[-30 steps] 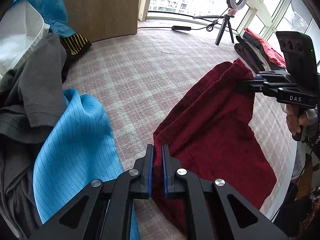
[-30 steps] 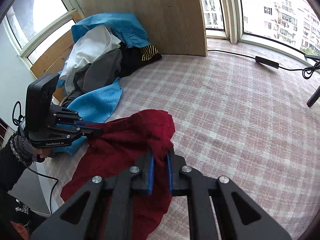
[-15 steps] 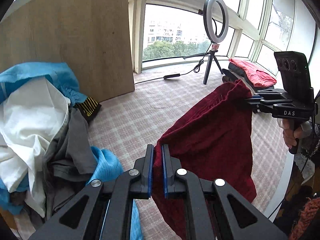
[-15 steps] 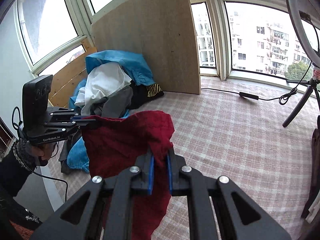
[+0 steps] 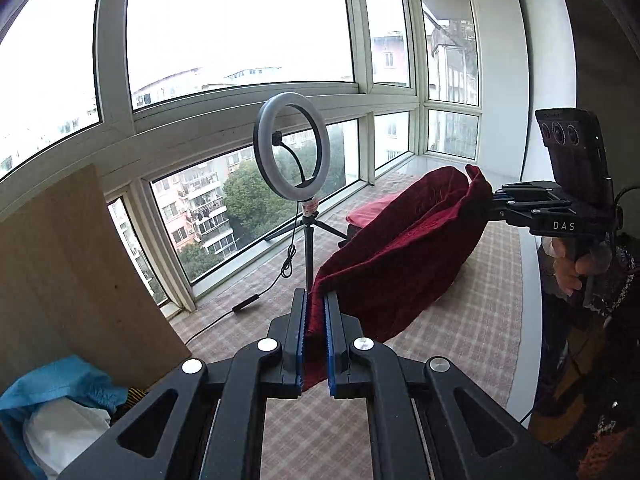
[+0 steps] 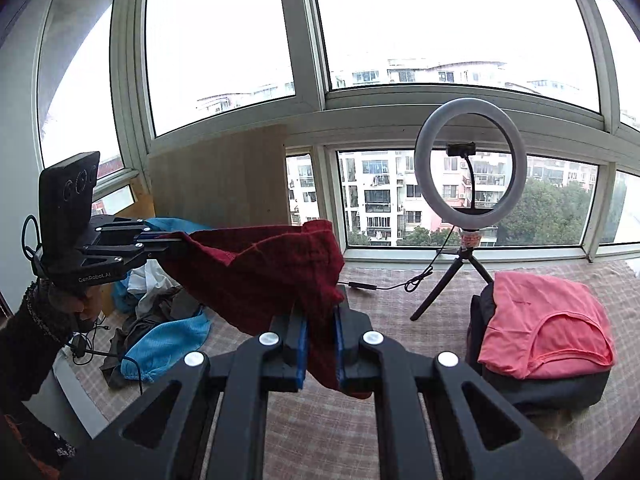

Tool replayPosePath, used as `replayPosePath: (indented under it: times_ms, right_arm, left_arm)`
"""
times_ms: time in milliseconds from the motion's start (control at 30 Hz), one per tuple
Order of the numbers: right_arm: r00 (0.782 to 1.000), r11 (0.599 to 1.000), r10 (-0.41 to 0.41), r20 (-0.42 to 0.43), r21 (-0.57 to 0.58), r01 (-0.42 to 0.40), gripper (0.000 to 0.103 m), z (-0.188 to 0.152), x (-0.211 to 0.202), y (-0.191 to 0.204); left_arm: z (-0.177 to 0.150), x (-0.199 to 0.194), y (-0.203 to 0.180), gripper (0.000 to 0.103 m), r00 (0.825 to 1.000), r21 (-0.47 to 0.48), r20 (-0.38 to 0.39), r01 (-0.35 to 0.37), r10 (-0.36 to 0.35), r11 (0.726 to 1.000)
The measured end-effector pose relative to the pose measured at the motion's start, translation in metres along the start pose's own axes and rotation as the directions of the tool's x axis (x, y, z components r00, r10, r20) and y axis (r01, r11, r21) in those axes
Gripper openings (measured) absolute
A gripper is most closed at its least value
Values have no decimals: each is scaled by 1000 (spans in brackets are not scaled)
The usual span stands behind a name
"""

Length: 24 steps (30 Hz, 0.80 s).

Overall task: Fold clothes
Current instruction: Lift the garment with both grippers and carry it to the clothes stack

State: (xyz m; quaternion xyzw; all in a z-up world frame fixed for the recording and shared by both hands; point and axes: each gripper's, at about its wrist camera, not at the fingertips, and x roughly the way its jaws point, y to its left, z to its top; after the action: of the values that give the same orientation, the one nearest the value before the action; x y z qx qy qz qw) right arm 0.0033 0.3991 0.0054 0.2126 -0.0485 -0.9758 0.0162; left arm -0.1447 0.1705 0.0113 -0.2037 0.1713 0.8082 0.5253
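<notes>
A dark red garment [image 5: 404, 256] hangs in the air between my two grippers, well above the checked cloth surface [image 5: 492, 304]. My left gripper [image 5: 315, 304] is shut on one corner of it. My right gripper [image 6: 321, 316] is shut on the other corner. In the right wrist view the garment [image 6: 264, 268] stretches left to the left gripper [image 6: 176, 238]. In the left wrist view the right gripper [image 5: 494, 200] pinches the far corner.
A ring light on a tripod [image 6: 470, 184] stands at the back by the windows, its cable [image 5: 248, 304] trailing on the surface. A folded stack topped by a pink garment [image 6: 544, 328] lies at the right. A pile of unfolded clothes [image 6: 160, 320] and a wooden board [image 6: 224, 176] stand at the left.
Both grippers have risen and tilted up, lifting the red garment off the surface until it hangs stretched between them. Both stay shut on it.
</notes>
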Motion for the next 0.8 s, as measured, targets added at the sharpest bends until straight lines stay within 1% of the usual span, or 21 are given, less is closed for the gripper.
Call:
replayPosePath:
  times_ms: [167, 267, 333, 433, 533, 633, 733, 800]
  right_arm:
    - [996, 996, -85, 32, 0, 86, 10, 5, -65, -68]
    - [992, 992, -124, 29, 2, 124, 10, 4, -93, -116]
    - [990, 990, -140, 28, 4, 140, 10, 3, -108, -147]
    - [987, 987, -159, 23, 11, 158, 10, 4, -116, -192]
    - [987, 987, -162, 18, 12, 162, 10, 9, -113, -231]
    - [988, 988, -154, 12, 9, 154, 10, 17, -99, -266]
    - [991, 991, -131, -4, 3, 131, 10, 26, -69, -298]
    - [992, 992, -128, -21, -7, 128, 10, 33, -41, -318]
  left_arm:
    - [54, 49, -72, 7, 998, 41, 20, 63, -64, 997]
    - [82, 82, -114, 7, 996, 60, 35, 86, -88, 995]
    - [99, 105, -135, 7, 994, 68, 43, 96, -99, 993]
    - [120, 138, -156, 7, 992, 58, 45, 119, -122, 991]
    - [137, 170, -169, 7, 991, 57, 34, 124, -126, 991]
    - [150, 200, -168, 7, 992, 51, 11, 122, -123, 991]
    - [161, 233, -155, 7, 993, 26, -15, 119, -119, 993]
    - [168, 261, -143, 7, 994, 16, -42, 105, -104, 994]
